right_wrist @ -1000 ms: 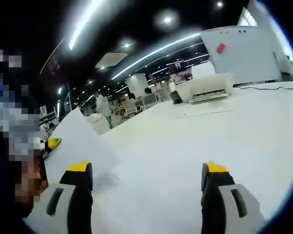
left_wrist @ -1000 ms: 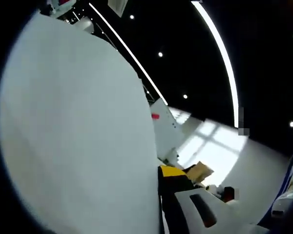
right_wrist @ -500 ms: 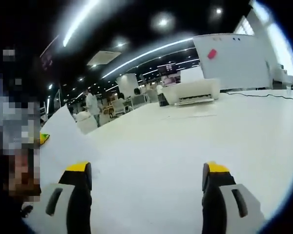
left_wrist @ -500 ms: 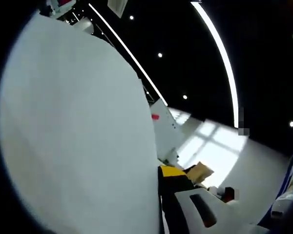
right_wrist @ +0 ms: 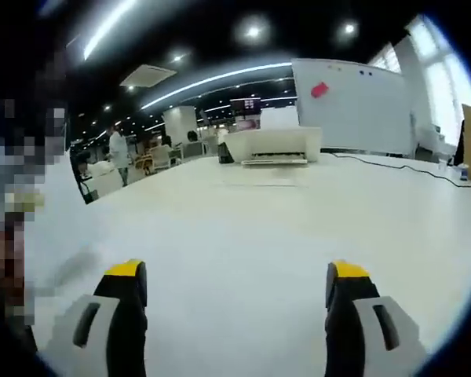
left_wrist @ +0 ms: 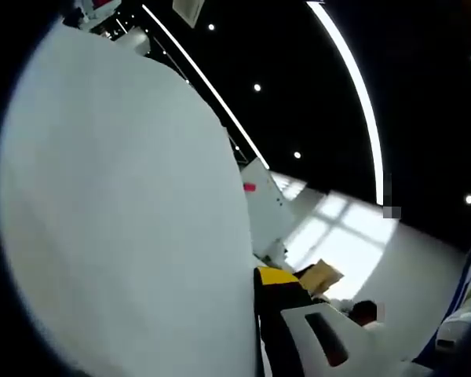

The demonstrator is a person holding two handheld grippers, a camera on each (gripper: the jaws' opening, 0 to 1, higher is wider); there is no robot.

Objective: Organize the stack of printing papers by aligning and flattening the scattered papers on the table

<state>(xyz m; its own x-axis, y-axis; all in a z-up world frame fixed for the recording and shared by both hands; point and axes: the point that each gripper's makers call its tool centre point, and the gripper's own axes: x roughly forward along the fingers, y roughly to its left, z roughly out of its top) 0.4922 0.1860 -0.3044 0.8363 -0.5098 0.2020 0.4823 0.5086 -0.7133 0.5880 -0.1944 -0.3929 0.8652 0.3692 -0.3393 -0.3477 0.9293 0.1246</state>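
We find the papers [left_wrist: 118, 212] lifted off the table [right_wrist: 251, 228], a white sheaf standing close against the left gripper [left_wrist: 261, 330]; whether its jaws pinch them we cannot tell, as one jaw is hidden. We judge alignment under way, flattening not yet done. The right gripper [right_wrist: 231, 318] hovers low over bare tabletop, jaws spread wide, holding nothing.
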